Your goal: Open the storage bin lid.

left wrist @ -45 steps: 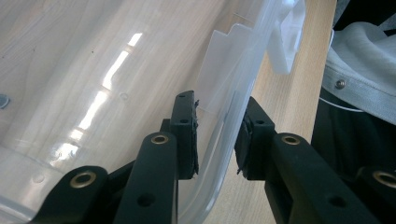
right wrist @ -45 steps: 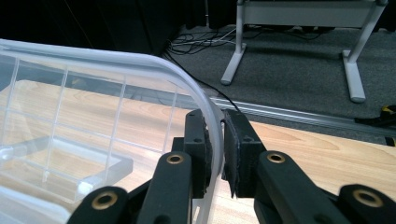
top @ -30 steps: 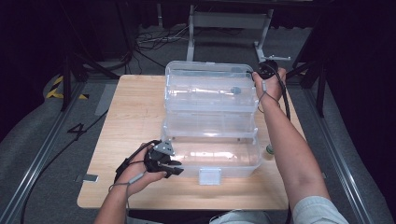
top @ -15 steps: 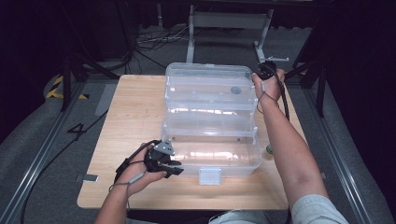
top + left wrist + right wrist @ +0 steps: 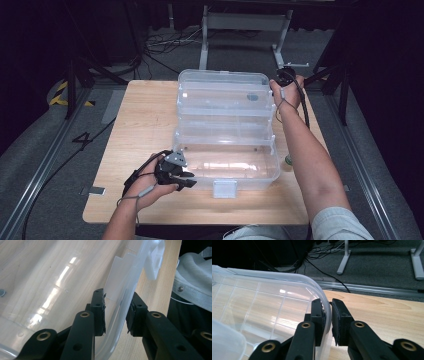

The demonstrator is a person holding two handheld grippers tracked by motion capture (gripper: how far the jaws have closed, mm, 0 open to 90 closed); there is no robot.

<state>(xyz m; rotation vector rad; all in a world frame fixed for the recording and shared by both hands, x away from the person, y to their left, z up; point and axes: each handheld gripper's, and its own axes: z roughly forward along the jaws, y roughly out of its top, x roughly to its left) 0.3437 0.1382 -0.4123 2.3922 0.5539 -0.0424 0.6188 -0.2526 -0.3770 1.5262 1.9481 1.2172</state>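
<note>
Pale wood-grain table [image 5: 145, 125], clear ribbed plastic box [image 5: 225, 127], black jaws clamping its rims

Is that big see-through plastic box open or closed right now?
Open. The clear plastic box has its lid swung back flat on the table, leaving the base uncovered. Its white latch hangs unfastened at the front.

Clear box [image 5: 227, 125] takes the table's [image 5: 145, 125] middle, far edge to near edge; wide bare strip along the left edge; narrow strip on the right, crossed by the right forearm [image 5: 310, 160]; near-left corner free.
</note>
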